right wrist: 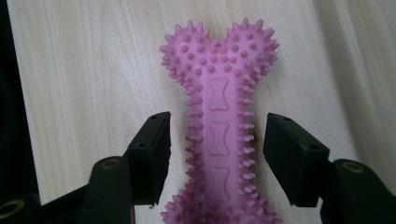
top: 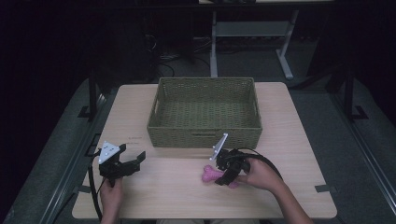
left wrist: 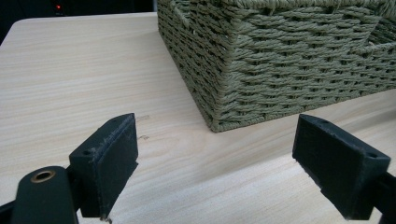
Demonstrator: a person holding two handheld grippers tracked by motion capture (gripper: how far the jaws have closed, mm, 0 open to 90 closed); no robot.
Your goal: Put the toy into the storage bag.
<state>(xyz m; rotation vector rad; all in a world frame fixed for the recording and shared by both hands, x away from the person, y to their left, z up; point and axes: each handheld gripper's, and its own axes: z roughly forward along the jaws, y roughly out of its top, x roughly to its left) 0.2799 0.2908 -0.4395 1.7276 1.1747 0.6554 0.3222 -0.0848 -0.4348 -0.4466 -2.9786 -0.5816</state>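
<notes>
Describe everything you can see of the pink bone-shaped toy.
The pink bone toy looks like soft rubber, studded with small spikes, with little bone shapes pressed into its shaft. It lies flat on the wooden table, in front of the woven basket. The right hand-held gripper straddles its shaft, a gap showing on each side.

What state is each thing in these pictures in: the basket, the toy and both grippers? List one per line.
Green woven rectangular basket: upright, empty.
Pink spiky rubber bone toy: lying flat on the wooden table, between the right gripper's jaws, not yet pinched.
Right gripper: open, straddling the bone's shaft.
Left gripper: open wide, holding nothing.
</notes>
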